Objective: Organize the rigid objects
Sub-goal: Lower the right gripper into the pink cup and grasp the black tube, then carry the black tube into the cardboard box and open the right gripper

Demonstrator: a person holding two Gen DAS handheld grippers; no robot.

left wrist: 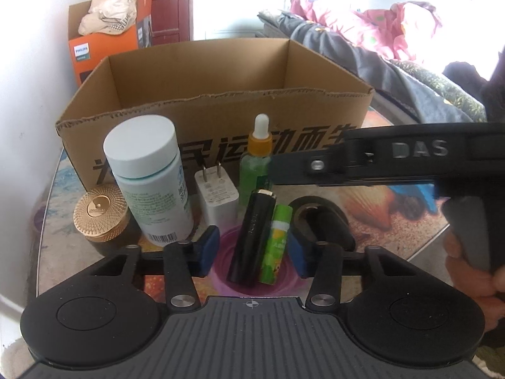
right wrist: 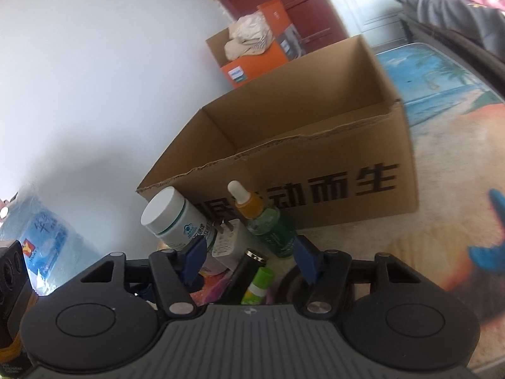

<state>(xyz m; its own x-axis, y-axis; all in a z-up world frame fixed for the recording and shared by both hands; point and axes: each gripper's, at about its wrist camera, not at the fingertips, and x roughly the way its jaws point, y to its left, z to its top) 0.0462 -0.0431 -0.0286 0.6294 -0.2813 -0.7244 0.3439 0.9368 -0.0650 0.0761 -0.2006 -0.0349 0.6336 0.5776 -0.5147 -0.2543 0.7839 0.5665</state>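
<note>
Lying lengthwise between left tongs [left wrist: 254, 249]: black tube [left wrist: 252, 237], cap boxward.

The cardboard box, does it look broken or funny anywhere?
A little. The cardboard box has no flaps, and its front top edge is ragged and jagged, as if the flap was torn off. Otherwise it stands upright and looks empty as far as can be seen.
</note>
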